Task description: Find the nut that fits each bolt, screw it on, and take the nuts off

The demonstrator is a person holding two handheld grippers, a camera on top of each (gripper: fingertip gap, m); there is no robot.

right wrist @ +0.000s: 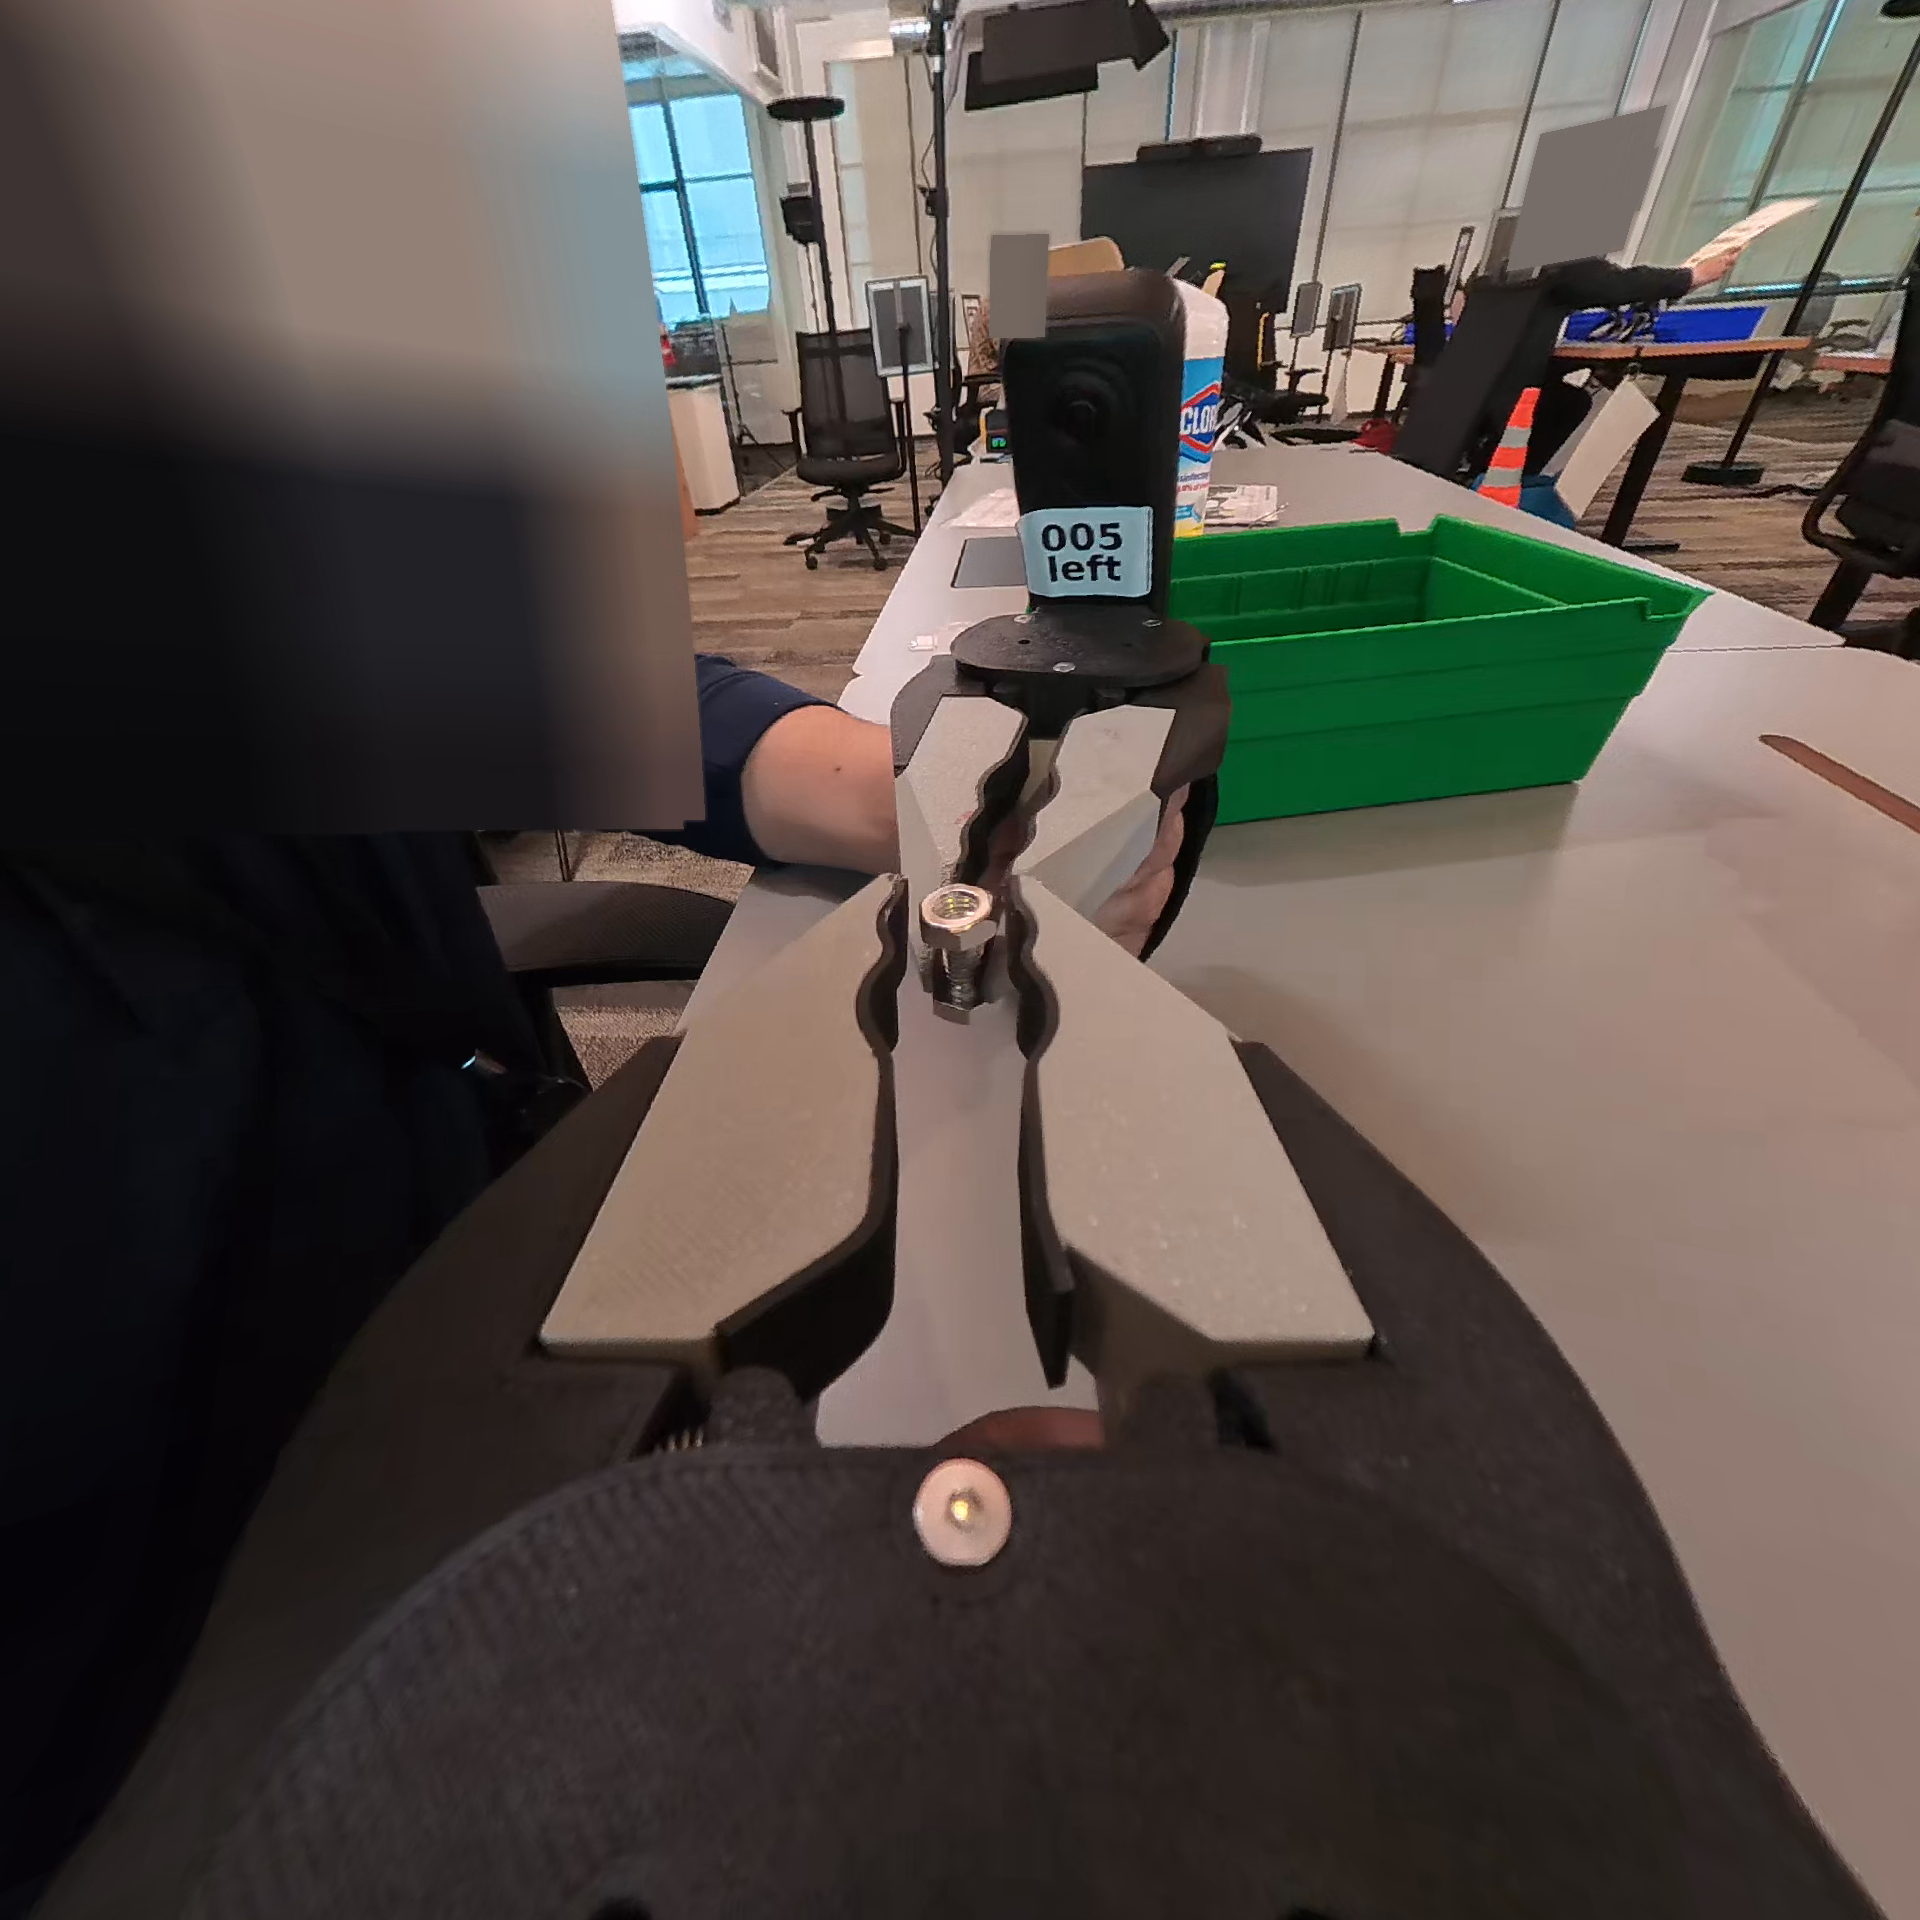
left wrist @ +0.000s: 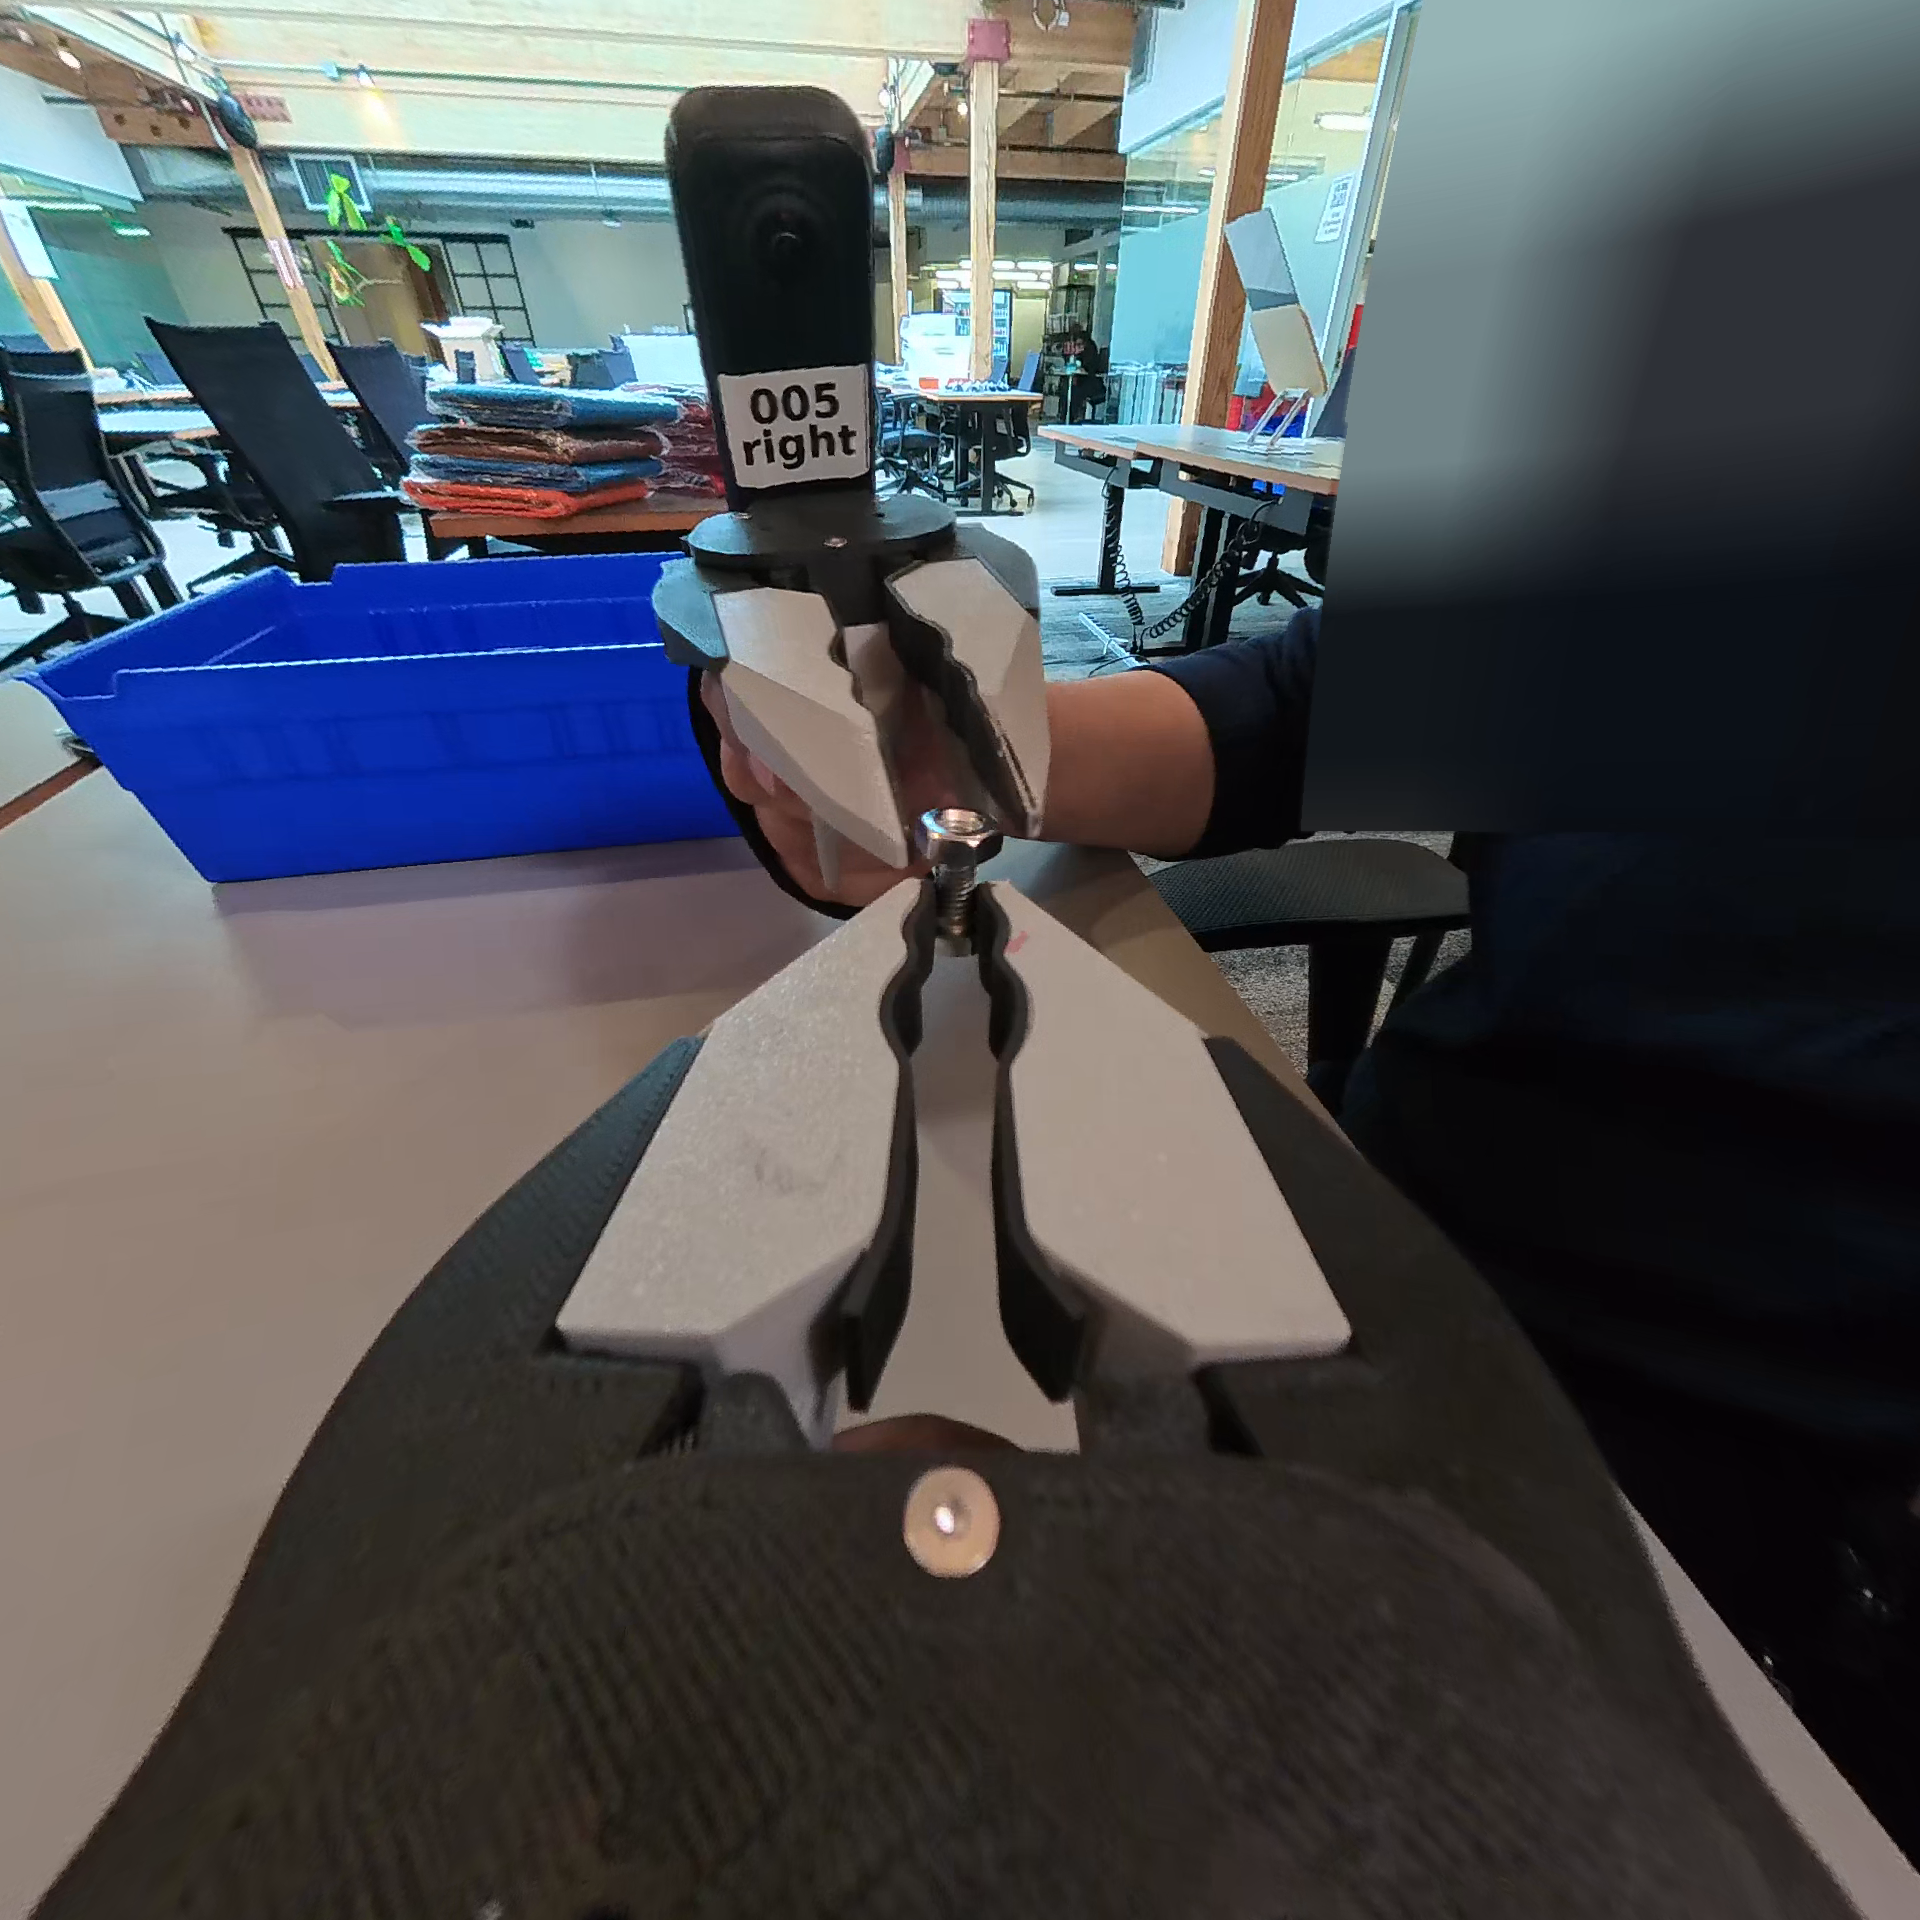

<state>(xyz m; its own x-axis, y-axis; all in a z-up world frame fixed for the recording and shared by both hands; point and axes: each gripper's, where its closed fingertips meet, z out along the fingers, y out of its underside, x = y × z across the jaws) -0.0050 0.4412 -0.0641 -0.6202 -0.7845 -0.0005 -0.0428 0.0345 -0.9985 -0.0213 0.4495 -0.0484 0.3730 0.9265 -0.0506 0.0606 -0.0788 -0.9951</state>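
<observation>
A small steel bolt [left wrist: 954, 906] stands upright above the grey table, with a hex nut [left wrist: 958, 829] threaded on its top end. My left gripper [left wrist: 956, 920] is shut on the bolt's lower shaft, just above its head. My right gripper [left wrist: 961, 840] comes from the far side, and its tips close on the nut. In the right wrist view the nut [right wrist: 958, 914] sits between my right gripper's [right wrist: 956, 927] pads. Its hole faces up, and the bolt's thread and head [right wrist: 956, 985] hang below it. The left gripper [right wrist: 979, 883] is just behind, its tips partly hidden.
A blue bin [left wrist: 416, 727] stands on the table [left wrist: 312, 1091] at the back left of the left wrist view. A green bin [right wrist: 1455, 707] and a wipes canister [right wrist: 1202, 416] stand behind in the right wrist view. The person sits at the table edge, a hand [left wrist: 821, 842] on each gripper. The grippers are tip to tip, or close to it.
</observation>
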